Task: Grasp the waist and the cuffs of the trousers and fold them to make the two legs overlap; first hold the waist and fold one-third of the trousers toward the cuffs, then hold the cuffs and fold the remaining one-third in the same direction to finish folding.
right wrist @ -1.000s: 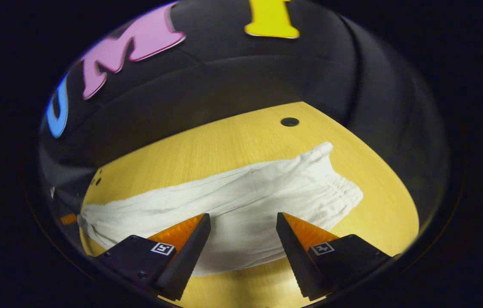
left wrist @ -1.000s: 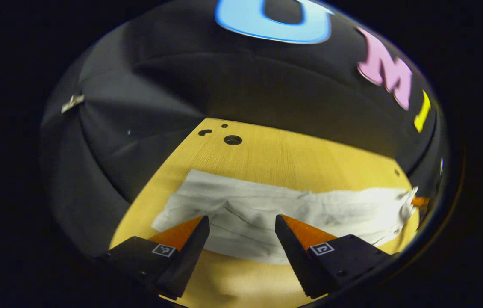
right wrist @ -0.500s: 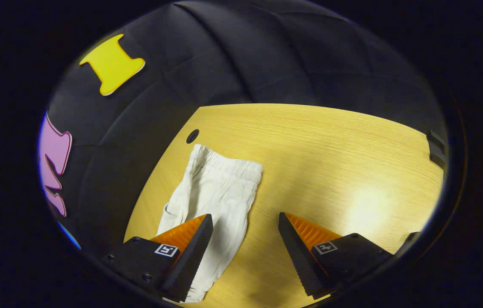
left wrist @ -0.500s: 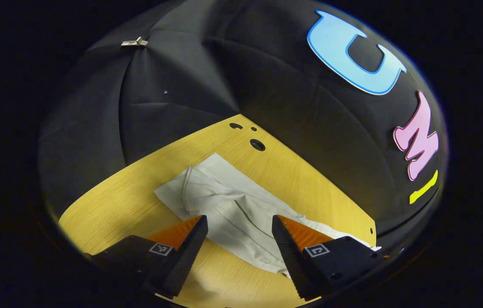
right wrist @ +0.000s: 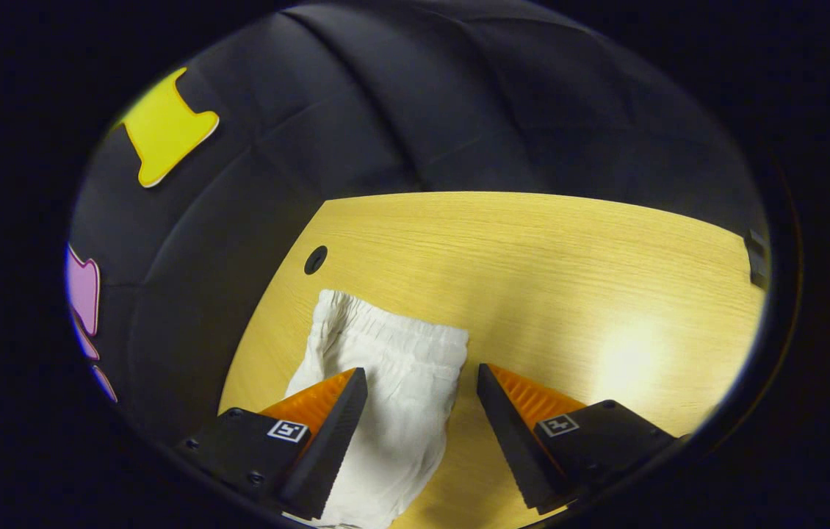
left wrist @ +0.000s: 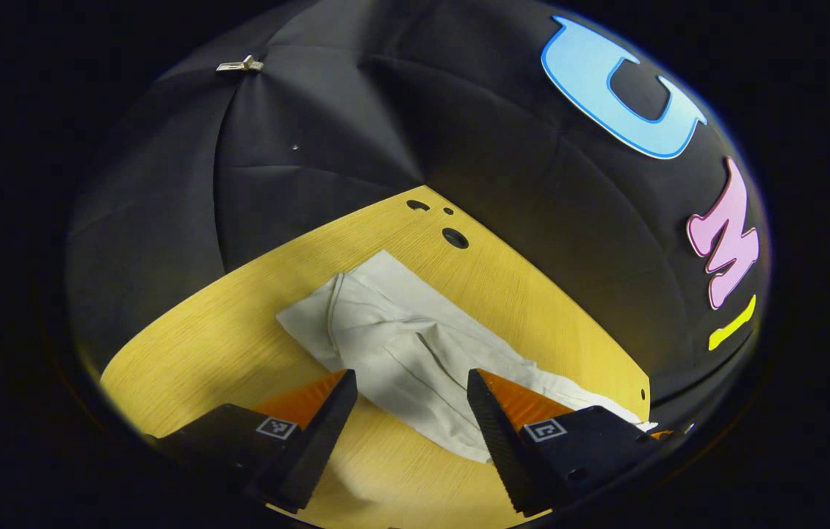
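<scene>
Hovering over the white trousers [left wrist: 415, 353], the left hand-held gripper [left wrist: 409, 386] has its fingers spread wide and grasps nothing, the cuff end of the cloth lying between and beyond its tips, stretching from the middle of the frame down to the lower right. Over in the right gripper view, the right hand-held gripper [right wrist: 421, 382] is just as released, poised above the gathered waist [right wrist: 393, 338], which sits left of centre on the yellow tabletop [right wrist: 569, 272], near a small round hole [right wrist: 315, 259] at the upper left. The trousers lie flat, long and narrow, so the legs look already overlapped; the first third-fold seems to be the step in hand. Next call: the right one needs to drop onto the waistband, pinch it, and carry it toward the cuffs.
</scene>
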Tool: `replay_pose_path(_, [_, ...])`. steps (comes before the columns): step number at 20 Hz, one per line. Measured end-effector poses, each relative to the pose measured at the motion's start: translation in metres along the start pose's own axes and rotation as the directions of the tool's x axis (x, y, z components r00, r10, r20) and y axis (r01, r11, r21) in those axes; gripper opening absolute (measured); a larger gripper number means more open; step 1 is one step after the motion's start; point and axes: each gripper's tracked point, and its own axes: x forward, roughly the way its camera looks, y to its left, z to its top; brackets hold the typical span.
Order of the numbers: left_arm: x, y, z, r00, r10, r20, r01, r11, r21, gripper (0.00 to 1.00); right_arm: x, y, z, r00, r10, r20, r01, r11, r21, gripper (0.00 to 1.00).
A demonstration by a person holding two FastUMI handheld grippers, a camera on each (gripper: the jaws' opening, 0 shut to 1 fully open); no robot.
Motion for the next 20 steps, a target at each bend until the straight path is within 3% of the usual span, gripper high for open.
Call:
replay_pose_path(3, [0.0,0.003,-0.004,1.0,0.009,-0.016,-0.009,1.0,-0.007,0.96,0.009,-0.003,-0.002,0.997,-0.071,0.005,0.071,0.992,-0.1,0.89])
replay_pose_path(5, [0.0,0.006,-0.006,1.0,0.011,-0.024,-0.012,1.0,-0.017,0.96,0.009,-0.007,-0.001,0.996,-0.085,-0.001,0.084,0.985,-0.154,0.59])
replay_pose_path(6, [0.001,0.006,-0.009,1.0,0.012,-0.028,-0.013,1.0,-0.027,0.96,0.015,-0.007,-0.004,0.997,-0.074,-0.023,0.07,0.987,-0.143,0.48])
replay_pose_path(7, [0.001,0.008,-0.009,0.999,0.011,-0.032,-0.012,0.999,-0.037,0.96,0.014,-0.003,-0.004,0.997,-0.066,-0.035,0.061,0.991,-0.123,0.29])
replay_pose_path(8, [0.001,0.009,-0.012,0.999,0.012,-0.034,-0.014,0.999,-0.044,0.96,0.015,-0.002,-0.005,0.998,-0.055,-0.04,0.05,0.992,-0.115,0.19])
replay_pose_path(12, [0.002,0.016,-0.023,0.997,0.034,-0.067,-0.037,0.998,-0.049,0.96,0.016,-0.003,-0.005,0.999,-0.01,-0.046,0.005,0.993,-0.115,0.19])
replay_pose_path(20, [0.015,0.026,-0.022,0.998,0.036,-0.054,-0.046,0.982,-0.185,0.97,0.017,-0.002,-0.006,0.998,0.015,-0.055,-0.02,0.995,-0.095,0.19])
